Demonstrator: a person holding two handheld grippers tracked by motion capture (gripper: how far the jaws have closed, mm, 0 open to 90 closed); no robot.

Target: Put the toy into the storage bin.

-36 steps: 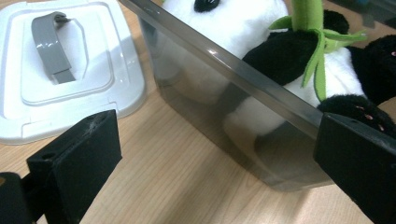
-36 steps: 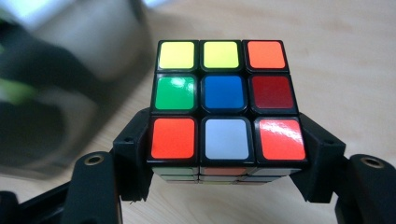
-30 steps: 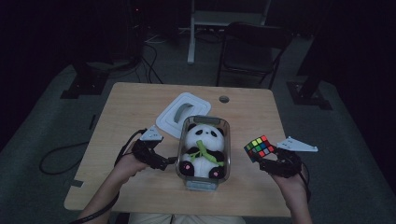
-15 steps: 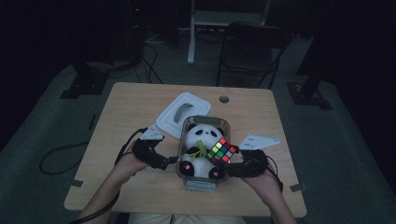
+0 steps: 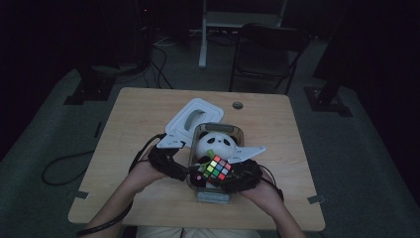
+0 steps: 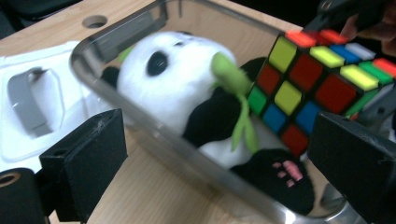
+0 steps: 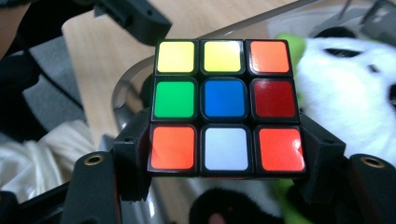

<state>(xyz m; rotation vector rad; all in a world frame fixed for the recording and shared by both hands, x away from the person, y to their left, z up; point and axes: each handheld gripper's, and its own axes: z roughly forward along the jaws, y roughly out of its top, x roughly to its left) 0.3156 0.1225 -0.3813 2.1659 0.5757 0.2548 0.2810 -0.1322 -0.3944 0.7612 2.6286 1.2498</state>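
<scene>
A white lid with a grey recessed handle lies flat on the wooden tabletop, touching the far left corner of the clear container. A small round grommet hole sits near the tabletop's far edge. Beyond it, on the dark carpeted floor, stand 1 dark chair and loose black cables.

Right hand-held gripper clamped, left hand-held gripper spread wide.

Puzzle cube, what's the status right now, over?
Right tongs shut on the puzzle cube, above the clear container. Left tongs open, straddling its rim. Plush panda fills the container; tight fit likely.
</scene>
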